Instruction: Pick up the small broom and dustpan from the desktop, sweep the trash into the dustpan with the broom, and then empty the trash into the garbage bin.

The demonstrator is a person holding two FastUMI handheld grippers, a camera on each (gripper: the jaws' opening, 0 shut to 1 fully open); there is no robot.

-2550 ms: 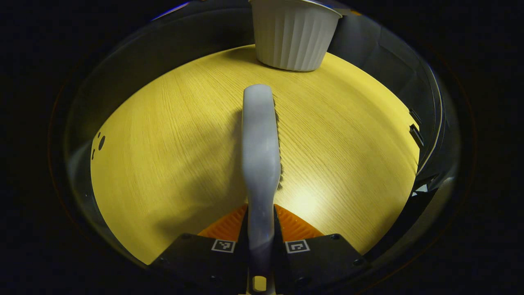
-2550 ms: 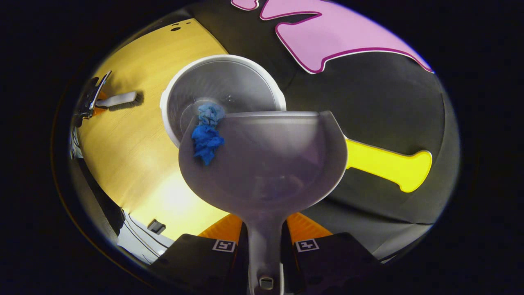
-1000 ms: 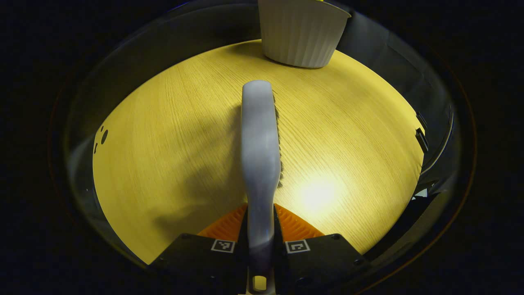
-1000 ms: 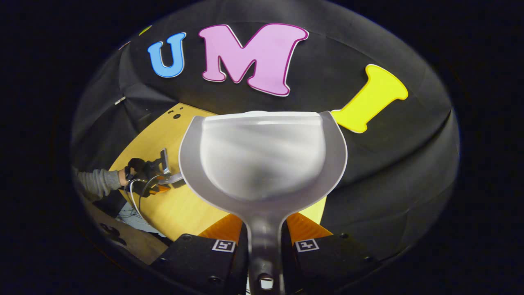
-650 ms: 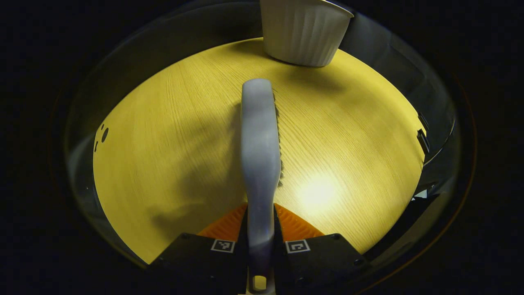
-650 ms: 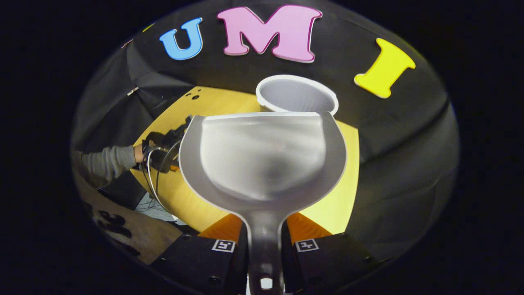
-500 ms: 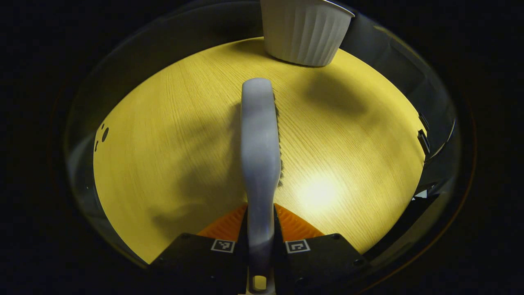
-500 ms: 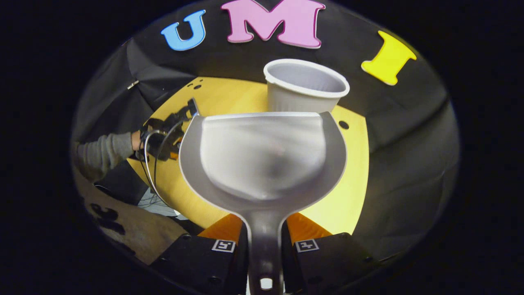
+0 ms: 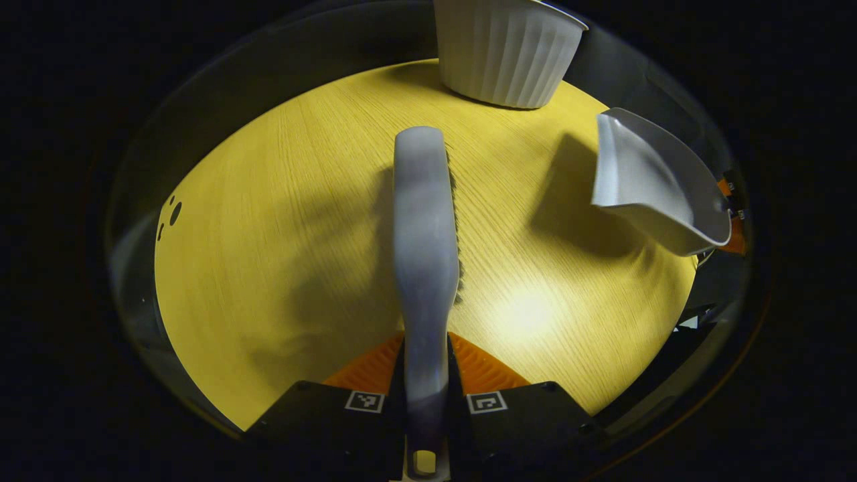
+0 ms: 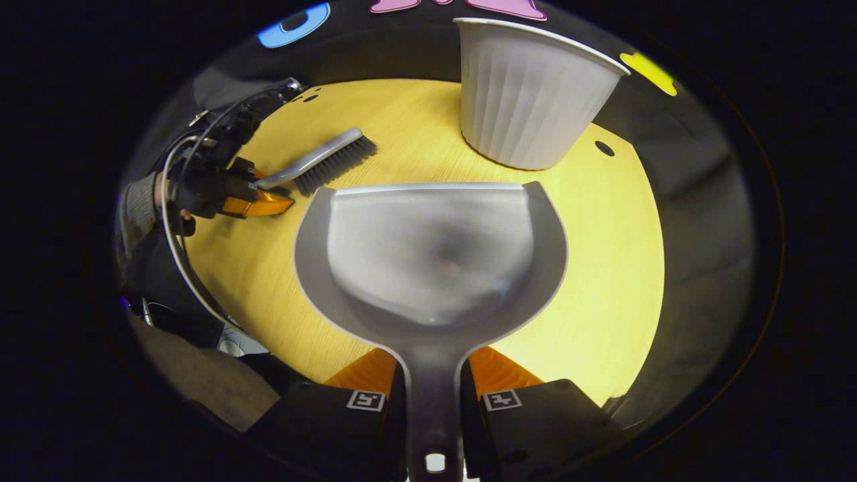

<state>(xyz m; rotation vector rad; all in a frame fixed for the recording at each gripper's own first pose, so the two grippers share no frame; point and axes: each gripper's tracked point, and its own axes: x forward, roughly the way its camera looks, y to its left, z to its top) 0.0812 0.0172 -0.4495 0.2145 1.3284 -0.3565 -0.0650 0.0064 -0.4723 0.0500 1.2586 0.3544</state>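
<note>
Above the yellow wood-grain worktop (image 10: 616, 268), in the right gripper view, the grey dustpan (image 10: 430, 258) is held with its scoop empty and its flat lip pointing toward the white ribbed garbage bin (image 10: 532, 94), which stands upright on the worktop's far side, apart from the lip. The dustpan's handle runs down between the right tongs (image 10: 434, 381), clenched on it from both sides. The same view gives the small broom (image 10: 321, 161) side-on, with dark bristles turned down toward the worktop; whether they touch it I cannot tell. Its handle is in the left tongs (image 10: 261, 194), with a person's grey sleeve (image 10: 137, 204) and a cable behind. The left gripper view looks along the broom's (image 9: 426, 241) grey back instead, bristles showing only as a dark fringe on its right edge, and the left tongs (image 9: 426, 375) are closed tight on its handle. It also shows the dustpan (image 9: 653, 184) from the side at the right, raised off the worktop (image 9: 268, 234) with a shadow beneath, and the bin's (image 9: 505, 50) fluted wall at the top.
</note>
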